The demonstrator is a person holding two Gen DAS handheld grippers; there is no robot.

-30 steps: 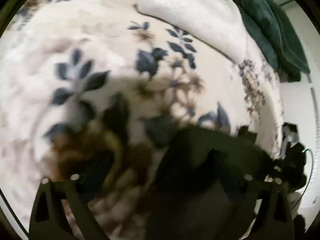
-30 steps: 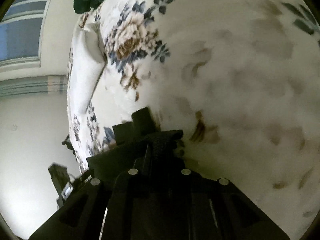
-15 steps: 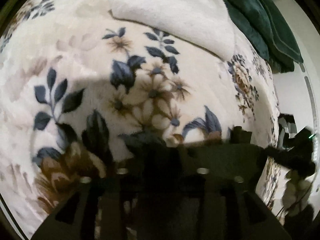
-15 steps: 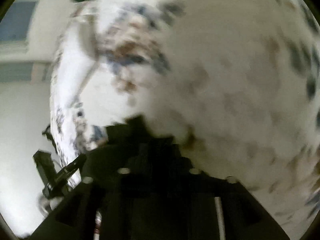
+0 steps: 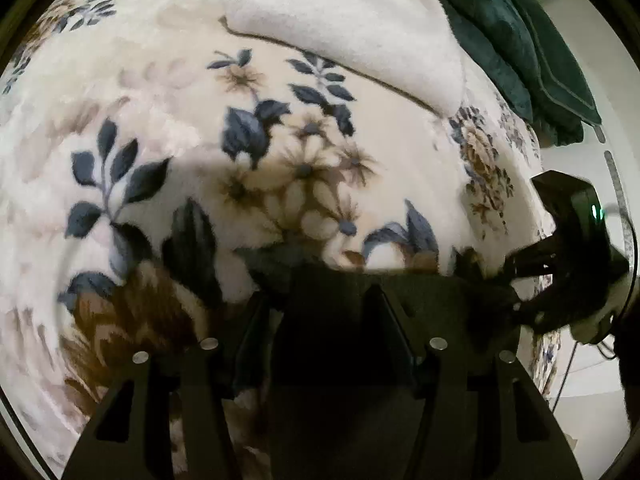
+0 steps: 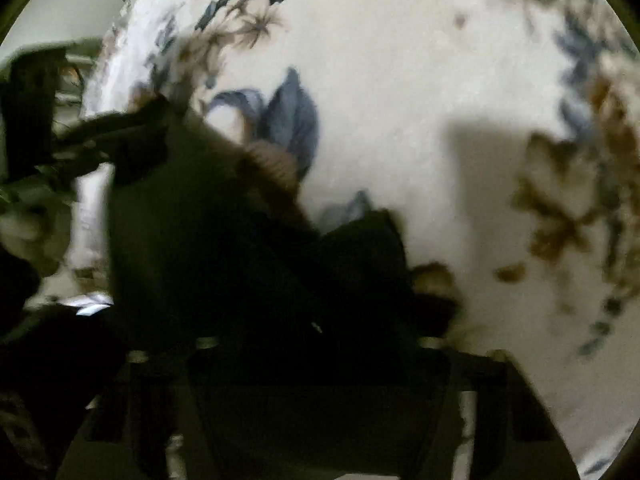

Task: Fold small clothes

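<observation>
Blanket [image 5: 168,128] — cream, printed with navy leaves and brown flowers. Towel [image 5: 352,24] beyond the tongs — plain off-white. Cloth [image 5: 516,40] far right — dark green. Garment [image 5: 360,320] between the fingers: black.

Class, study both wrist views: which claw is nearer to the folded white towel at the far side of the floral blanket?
Left, likely. The folded white towel lies directly ahead of the left claw across the floral blanket. For the right claw, only the towel's corner shows, at the far top edge.

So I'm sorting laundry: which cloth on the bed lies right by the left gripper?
The dark garment under the left gripper; white towel and green cloth lie far back.
</observation>
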